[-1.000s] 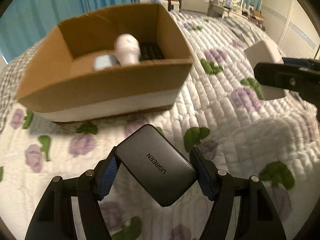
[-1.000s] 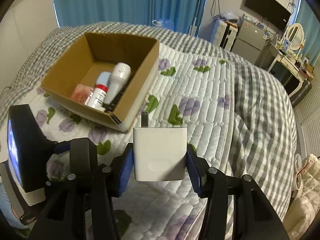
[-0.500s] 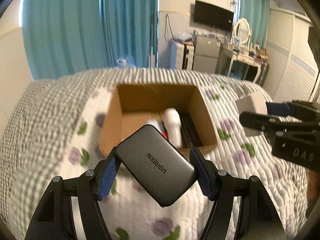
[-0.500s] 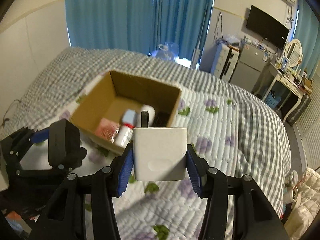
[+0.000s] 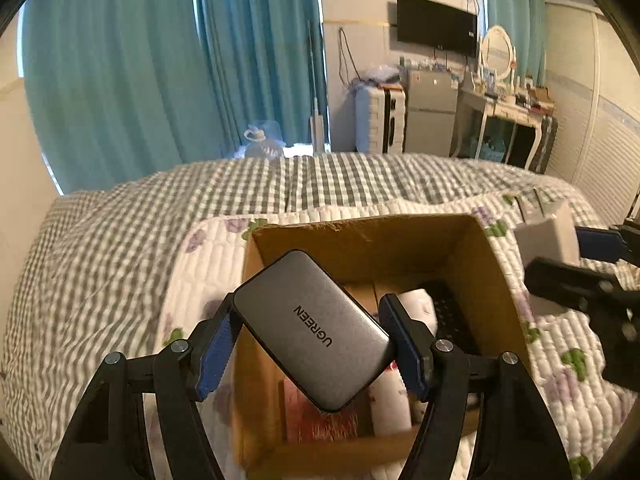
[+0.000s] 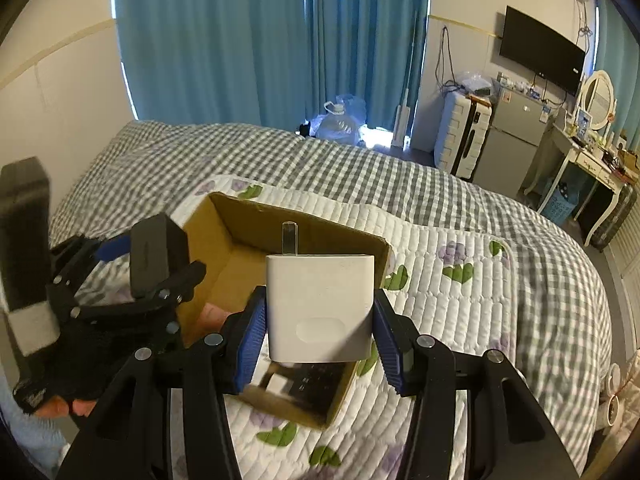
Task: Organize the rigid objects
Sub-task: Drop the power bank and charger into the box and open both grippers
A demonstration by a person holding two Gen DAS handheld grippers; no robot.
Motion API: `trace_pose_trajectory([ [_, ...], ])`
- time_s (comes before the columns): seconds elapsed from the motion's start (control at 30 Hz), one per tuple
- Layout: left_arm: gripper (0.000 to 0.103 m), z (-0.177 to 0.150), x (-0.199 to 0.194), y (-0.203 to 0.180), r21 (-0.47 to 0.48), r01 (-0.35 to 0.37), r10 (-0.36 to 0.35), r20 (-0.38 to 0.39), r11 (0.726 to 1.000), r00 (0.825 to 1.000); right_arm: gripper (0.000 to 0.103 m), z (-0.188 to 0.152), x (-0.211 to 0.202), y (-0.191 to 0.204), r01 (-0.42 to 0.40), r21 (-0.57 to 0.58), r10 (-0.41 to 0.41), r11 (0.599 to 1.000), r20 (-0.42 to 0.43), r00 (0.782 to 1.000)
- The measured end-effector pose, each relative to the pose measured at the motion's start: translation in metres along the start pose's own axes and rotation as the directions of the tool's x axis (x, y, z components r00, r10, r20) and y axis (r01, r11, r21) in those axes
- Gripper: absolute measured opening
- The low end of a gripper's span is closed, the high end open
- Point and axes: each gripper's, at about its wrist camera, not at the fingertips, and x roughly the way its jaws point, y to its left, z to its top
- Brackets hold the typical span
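My left gripper (image 5: 310, 336) is shut on a grey UGREEN charger (image 5: 312, 332), held tilted above the near part of an open cardboard box (image 5: 360, 236). My right gripper (image 6: 318, 328) is shut on a white plug adapter (image 6: 320, 308) with its prong pointing forward, above the box's near right corner (image 6: 240, 236). The box holds a white bottle (image 5: 394, 404), a red packet (image 5: 320, 420) and a dark flat item (image 5: 452, 312). The right gripper with the white adapter (image 5: 548, 236) shows at the right of the left wrist view. The left gripper with the grey charger (image 6: 156, 256) shows at the left of the right wrist view.
The box sits on a white quilt with purple flowers (image 6: 460, 312) over a grey checked bedspread (image 6: 360, 172). Teal curtains (image 6: 240, 40), a water jug (image 6: 340, 124), a small fridge (image 6: 508, 136) and a dressing table (image 6: 588, 156) stand beyond the bed.
Both grippers have risen and moved forward over the box, each still holding its charger. The box now lies directly below them instead of ahead.
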Motion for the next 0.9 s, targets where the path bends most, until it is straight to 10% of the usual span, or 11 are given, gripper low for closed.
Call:
trace_pose_trajectory([
  [0.47,0.071,-0.009,0.054,-0.014,0.051,0.013,-0.006,-0.123,0.999,0.992,0.05,-0.008,0.062,-0.021,-0.032,-0.007,0.031,0.999,-0.082,0.996],
  [0.9,0.074,0.007,-0.005,0.013,0.035,-0.092,0.092,-0.001,0.995,0.996,0.05,0.004,0.036,-0.008,-0.027,-0.017,0.027,0.999,-0.042,0.999],
])
